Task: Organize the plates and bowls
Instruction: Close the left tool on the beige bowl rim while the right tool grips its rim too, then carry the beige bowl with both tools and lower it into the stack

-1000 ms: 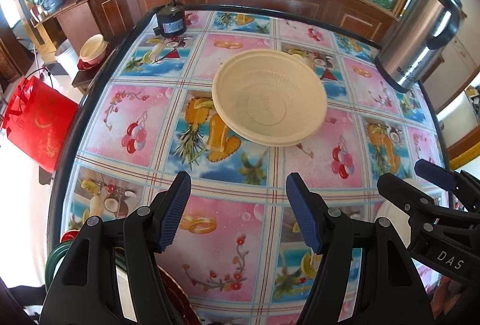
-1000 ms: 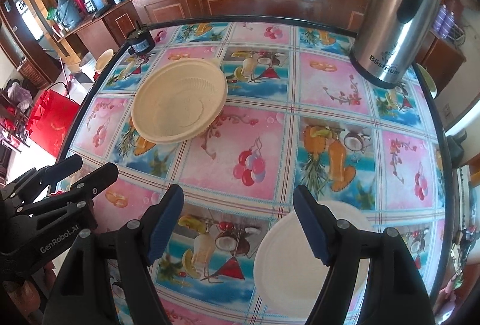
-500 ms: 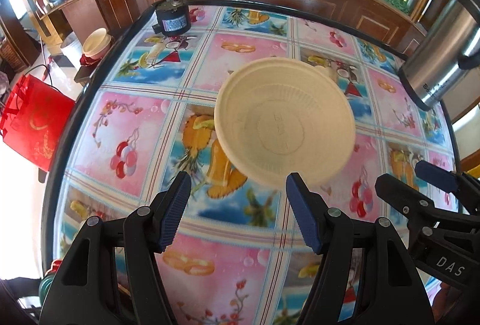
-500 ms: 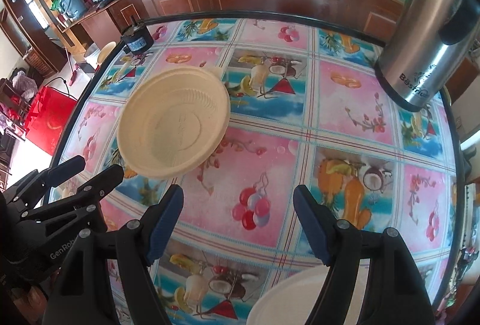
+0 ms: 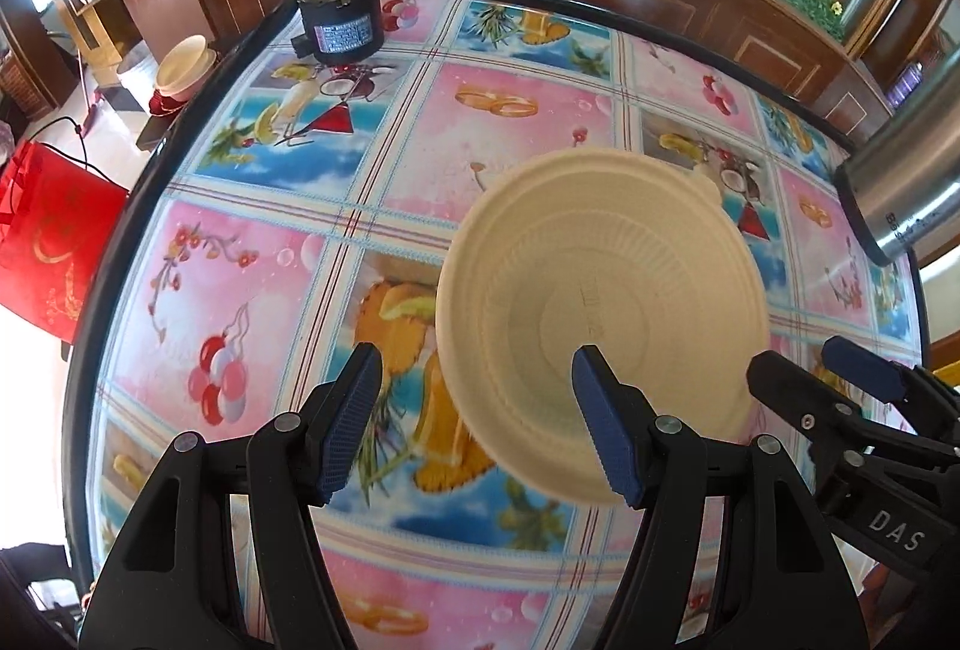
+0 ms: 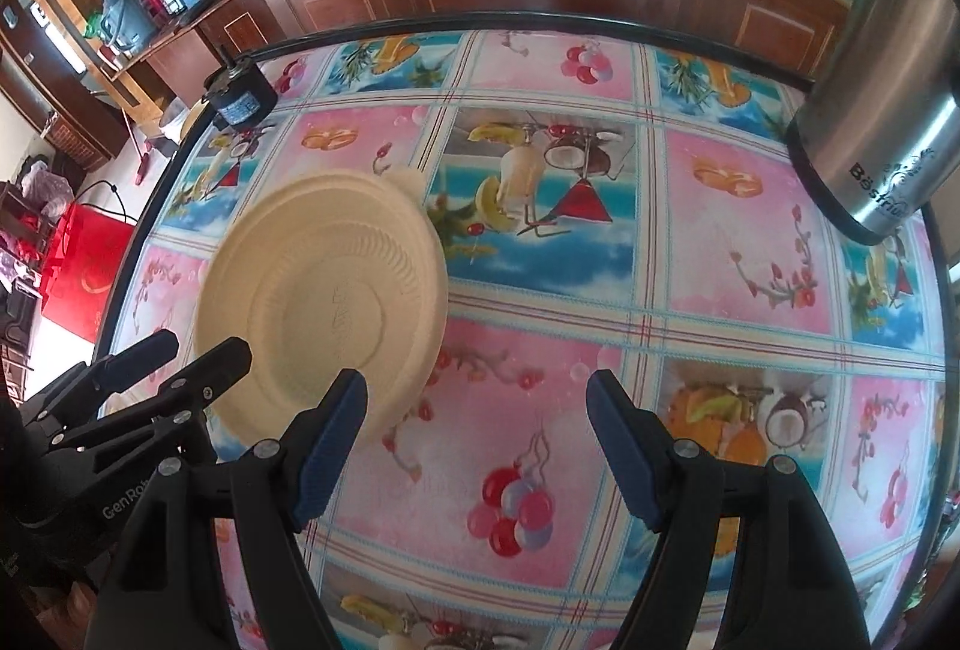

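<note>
I see 1 cream bowl (image 5: 600, 308) sitting upright on the counter (image 5: 252, 254), on the fruit-print cloth, and nothing shows inside it. In the right wrist view the same bowl (image 6: 324, 296) lies toward the counter's left side, well apart from the steel urn (image 6: 882, 110) at the far right. A small black motor (image 5: 342, 20) stands near the far left edge of the counter.

My left gripper (image 5: 477, 422) points forward and slightly down at the bowl, jaws spread wide with nothing between them. Its right finger overlaps the bowl's interior in the picture and its left finger sits outside the near-left rim, so the rim falls between them; I cannot tell whether either finger touches it. My right gripper (image 6: 477, 446) is level beside it, jaws also released and empty, over bare cloth to the right of the bowl. Each gripper shows at the edge of the other's view.

Compared with 1 second ago, both grippers have advanced across the counter: the bowl has grown from a distant shape to filling the space at my left jaws, and the pale plate that lay under my right jaws has dropped out of view.
</note>
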Demonstrator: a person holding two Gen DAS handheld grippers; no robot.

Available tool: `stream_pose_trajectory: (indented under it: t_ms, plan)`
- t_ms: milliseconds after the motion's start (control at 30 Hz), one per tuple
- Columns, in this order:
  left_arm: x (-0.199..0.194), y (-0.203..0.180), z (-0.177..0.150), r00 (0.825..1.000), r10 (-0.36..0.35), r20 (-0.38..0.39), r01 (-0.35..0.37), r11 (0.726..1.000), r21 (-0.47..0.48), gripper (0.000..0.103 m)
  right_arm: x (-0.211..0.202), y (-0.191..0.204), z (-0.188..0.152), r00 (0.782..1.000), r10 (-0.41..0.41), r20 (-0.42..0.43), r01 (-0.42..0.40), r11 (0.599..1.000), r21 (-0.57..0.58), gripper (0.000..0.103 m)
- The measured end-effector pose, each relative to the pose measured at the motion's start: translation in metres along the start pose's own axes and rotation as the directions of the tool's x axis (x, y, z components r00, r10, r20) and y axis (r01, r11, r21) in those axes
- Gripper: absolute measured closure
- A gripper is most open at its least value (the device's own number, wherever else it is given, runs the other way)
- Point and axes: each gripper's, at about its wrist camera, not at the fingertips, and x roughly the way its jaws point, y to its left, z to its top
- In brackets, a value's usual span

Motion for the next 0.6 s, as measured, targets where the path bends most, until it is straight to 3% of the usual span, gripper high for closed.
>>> stream_pose_trajectory:
  t_ms: [233,300,367,433,467,600]
  plan:
    - [0.027,-0.001,0.01,0.998,0.026,-0.066,-0.026,1.0,-0.005,0.036,0.024,0.0,0.014,0.999,0.015,-0.038,-0.015,1.0,-0.001,0.029]
    - [0.03,-0.001,0.01,0.997,0.013,-0.071,-0.013,1.0,-0.004,0.038,0.032,0.0,0.017,0.998,0.02,-0.059,-0.02,1.0,-0.012,0.048]
    - [0.03,-0.001,0.009,0.998,0.013,-0.062,-0.013,1.0,0.002,0.058,0.039,-0.001,0.016,0.996,0.036,-0.082,-0.037,0.999,-0.008,0.077]
    - [0.031,-0.002,0.008,0.998,0.004,-0.068,-0.003,1.0,0.013,0.065,0.039,-0.001,0.015,0.996,0.047,-0.081,-0.048,0.999,-0.015,0.087]
    - [0.032,-0.004,0.007,0.997,-0.002,-0.075,0.004,1.0,0.024,0.071,0.039,-0.001,0.014,0.995,0.056,-0.079,-0.058,0.998,-0.018,0.087]
    - [0.031,-0.01,0.001,0.997,0.008,-0.078,-0.004,0.999,0.049,0.079,0.034,0.001,0.012,0.994,0.076,-0.077,-0.078,0.997,-0.022,0.09]
